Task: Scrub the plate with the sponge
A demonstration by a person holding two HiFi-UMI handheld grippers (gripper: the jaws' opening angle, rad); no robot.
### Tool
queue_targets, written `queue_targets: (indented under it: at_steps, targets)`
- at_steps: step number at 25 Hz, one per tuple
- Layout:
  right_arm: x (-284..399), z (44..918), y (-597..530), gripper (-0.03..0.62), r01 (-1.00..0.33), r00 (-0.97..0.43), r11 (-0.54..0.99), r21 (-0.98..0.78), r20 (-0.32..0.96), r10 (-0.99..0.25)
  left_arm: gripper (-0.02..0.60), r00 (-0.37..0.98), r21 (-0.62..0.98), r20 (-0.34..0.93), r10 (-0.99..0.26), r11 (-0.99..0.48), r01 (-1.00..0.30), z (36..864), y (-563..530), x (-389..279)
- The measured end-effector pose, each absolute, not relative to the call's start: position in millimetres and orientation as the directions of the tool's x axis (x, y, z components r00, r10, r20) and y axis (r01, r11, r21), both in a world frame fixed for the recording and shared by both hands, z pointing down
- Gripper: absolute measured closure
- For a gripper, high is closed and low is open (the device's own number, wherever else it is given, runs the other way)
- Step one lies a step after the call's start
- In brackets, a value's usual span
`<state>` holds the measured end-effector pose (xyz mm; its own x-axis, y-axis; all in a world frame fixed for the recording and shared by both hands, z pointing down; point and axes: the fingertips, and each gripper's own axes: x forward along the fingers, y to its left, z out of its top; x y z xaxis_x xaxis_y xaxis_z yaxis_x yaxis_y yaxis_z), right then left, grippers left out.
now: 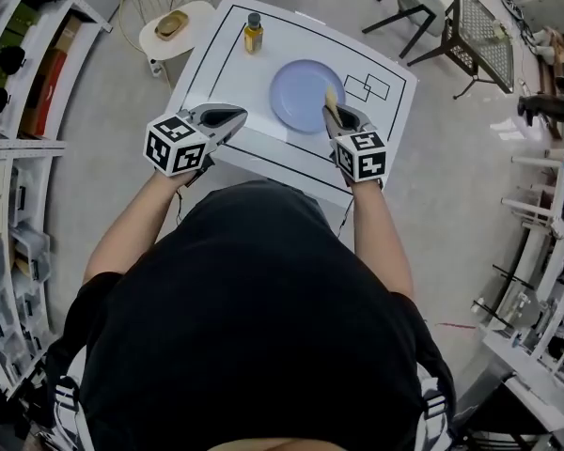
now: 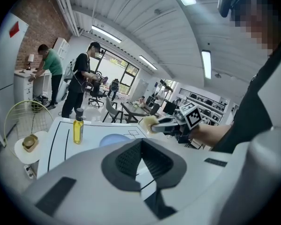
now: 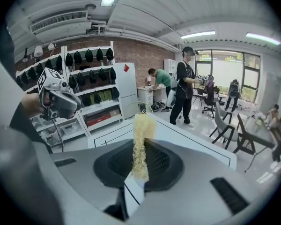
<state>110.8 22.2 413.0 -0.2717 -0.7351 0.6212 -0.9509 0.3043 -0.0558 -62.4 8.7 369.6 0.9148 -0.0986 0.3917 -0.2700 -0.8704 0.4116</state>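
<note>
1. The blue plate (image 1: 301, 90) lies on the white surface (image 1: 211, 78).
2. The yellow sponge (image 1: 331, 99) hangs at the plate's right edge; I cannot tell whether they touch.
3. The right claw (image 1: 336, 113) pinches the sponge.
4. Left of the plate, the left claw (image 1: 233, 116) is pressed together, holding nothing.
5. A bottle (image 1: 253, 34) stands beyond the plate's left side.

Black short-sleeved shirt (image 1: 254, 327)
</note>
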Motion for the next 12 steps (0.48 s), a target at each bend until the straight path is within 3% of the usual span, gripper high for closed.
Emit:
queue_targets:
  at_steps: [12]
  targets:
    - [98.2, 379.8, 59.2, 0.559, -0.964, -0.247, 0.260, -0.063, 0.582, -0.775, 0.574, 0.921, 0.410, 0.381, -0.082, -0.878, -0.247, 355.9, 34.2, -79.4]
